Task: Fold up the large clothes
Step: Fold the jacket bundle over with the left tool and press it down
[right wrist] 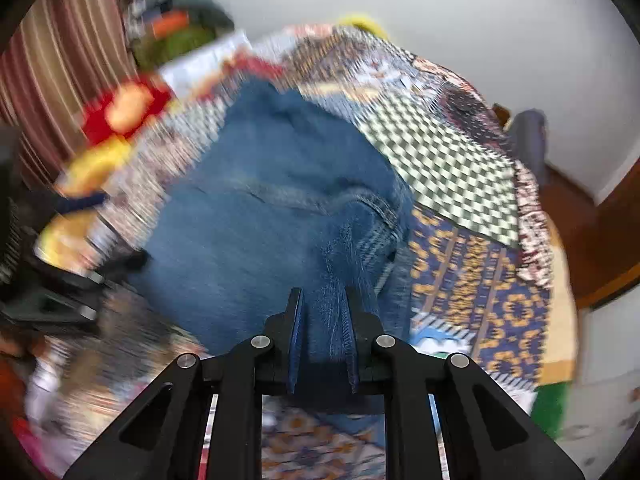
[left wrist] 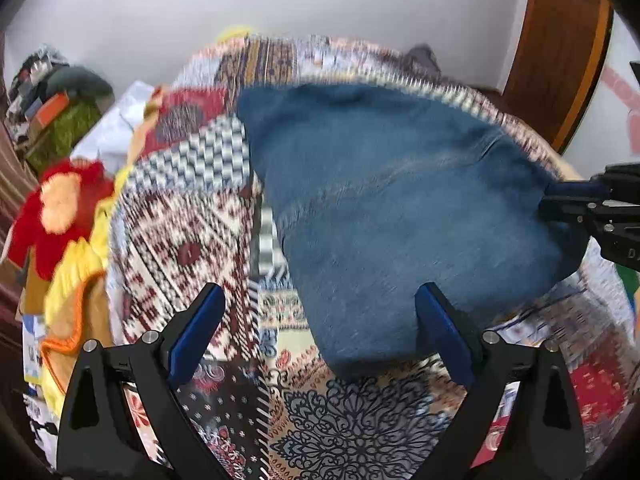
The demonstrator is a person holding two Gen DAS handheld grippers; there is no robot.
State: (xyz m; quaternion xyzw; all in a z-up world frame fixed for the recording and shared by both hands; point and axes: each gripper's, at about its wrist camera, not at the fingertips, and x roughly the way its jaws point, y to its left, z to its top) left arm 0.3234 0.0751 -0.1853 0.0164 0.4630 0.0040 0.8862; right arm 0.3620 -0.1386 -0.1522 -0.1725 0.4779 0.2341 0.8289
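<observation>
A pair of blue jeans (left wrist: 392,208) lies folded on a patchwork bedspread (left wrist: 192,240). My left gripper (left wrist: 320,300) is open and empty, its blue-padded fingers (left wrist: 200,320) spread just above the near end of the jeans. My right gripper (right wrist: 324,304) is shut on a bunched edge of the jeans (right wrist: 256,220). In the left wrist view it (left wrist: 556,198) shows at the right edge, clamping the fabric's side. Both views are blurred by motion.
A red and yellow garment (left wrist: 60,216) lies at the bed's left edge, with a pile of clothes and bags (left wrist: 60,112) beyond. A white wall (left wrist: 320,12) stands behind the bed. A wooden door (left wrist: 560,60) is at the right.
</observation>
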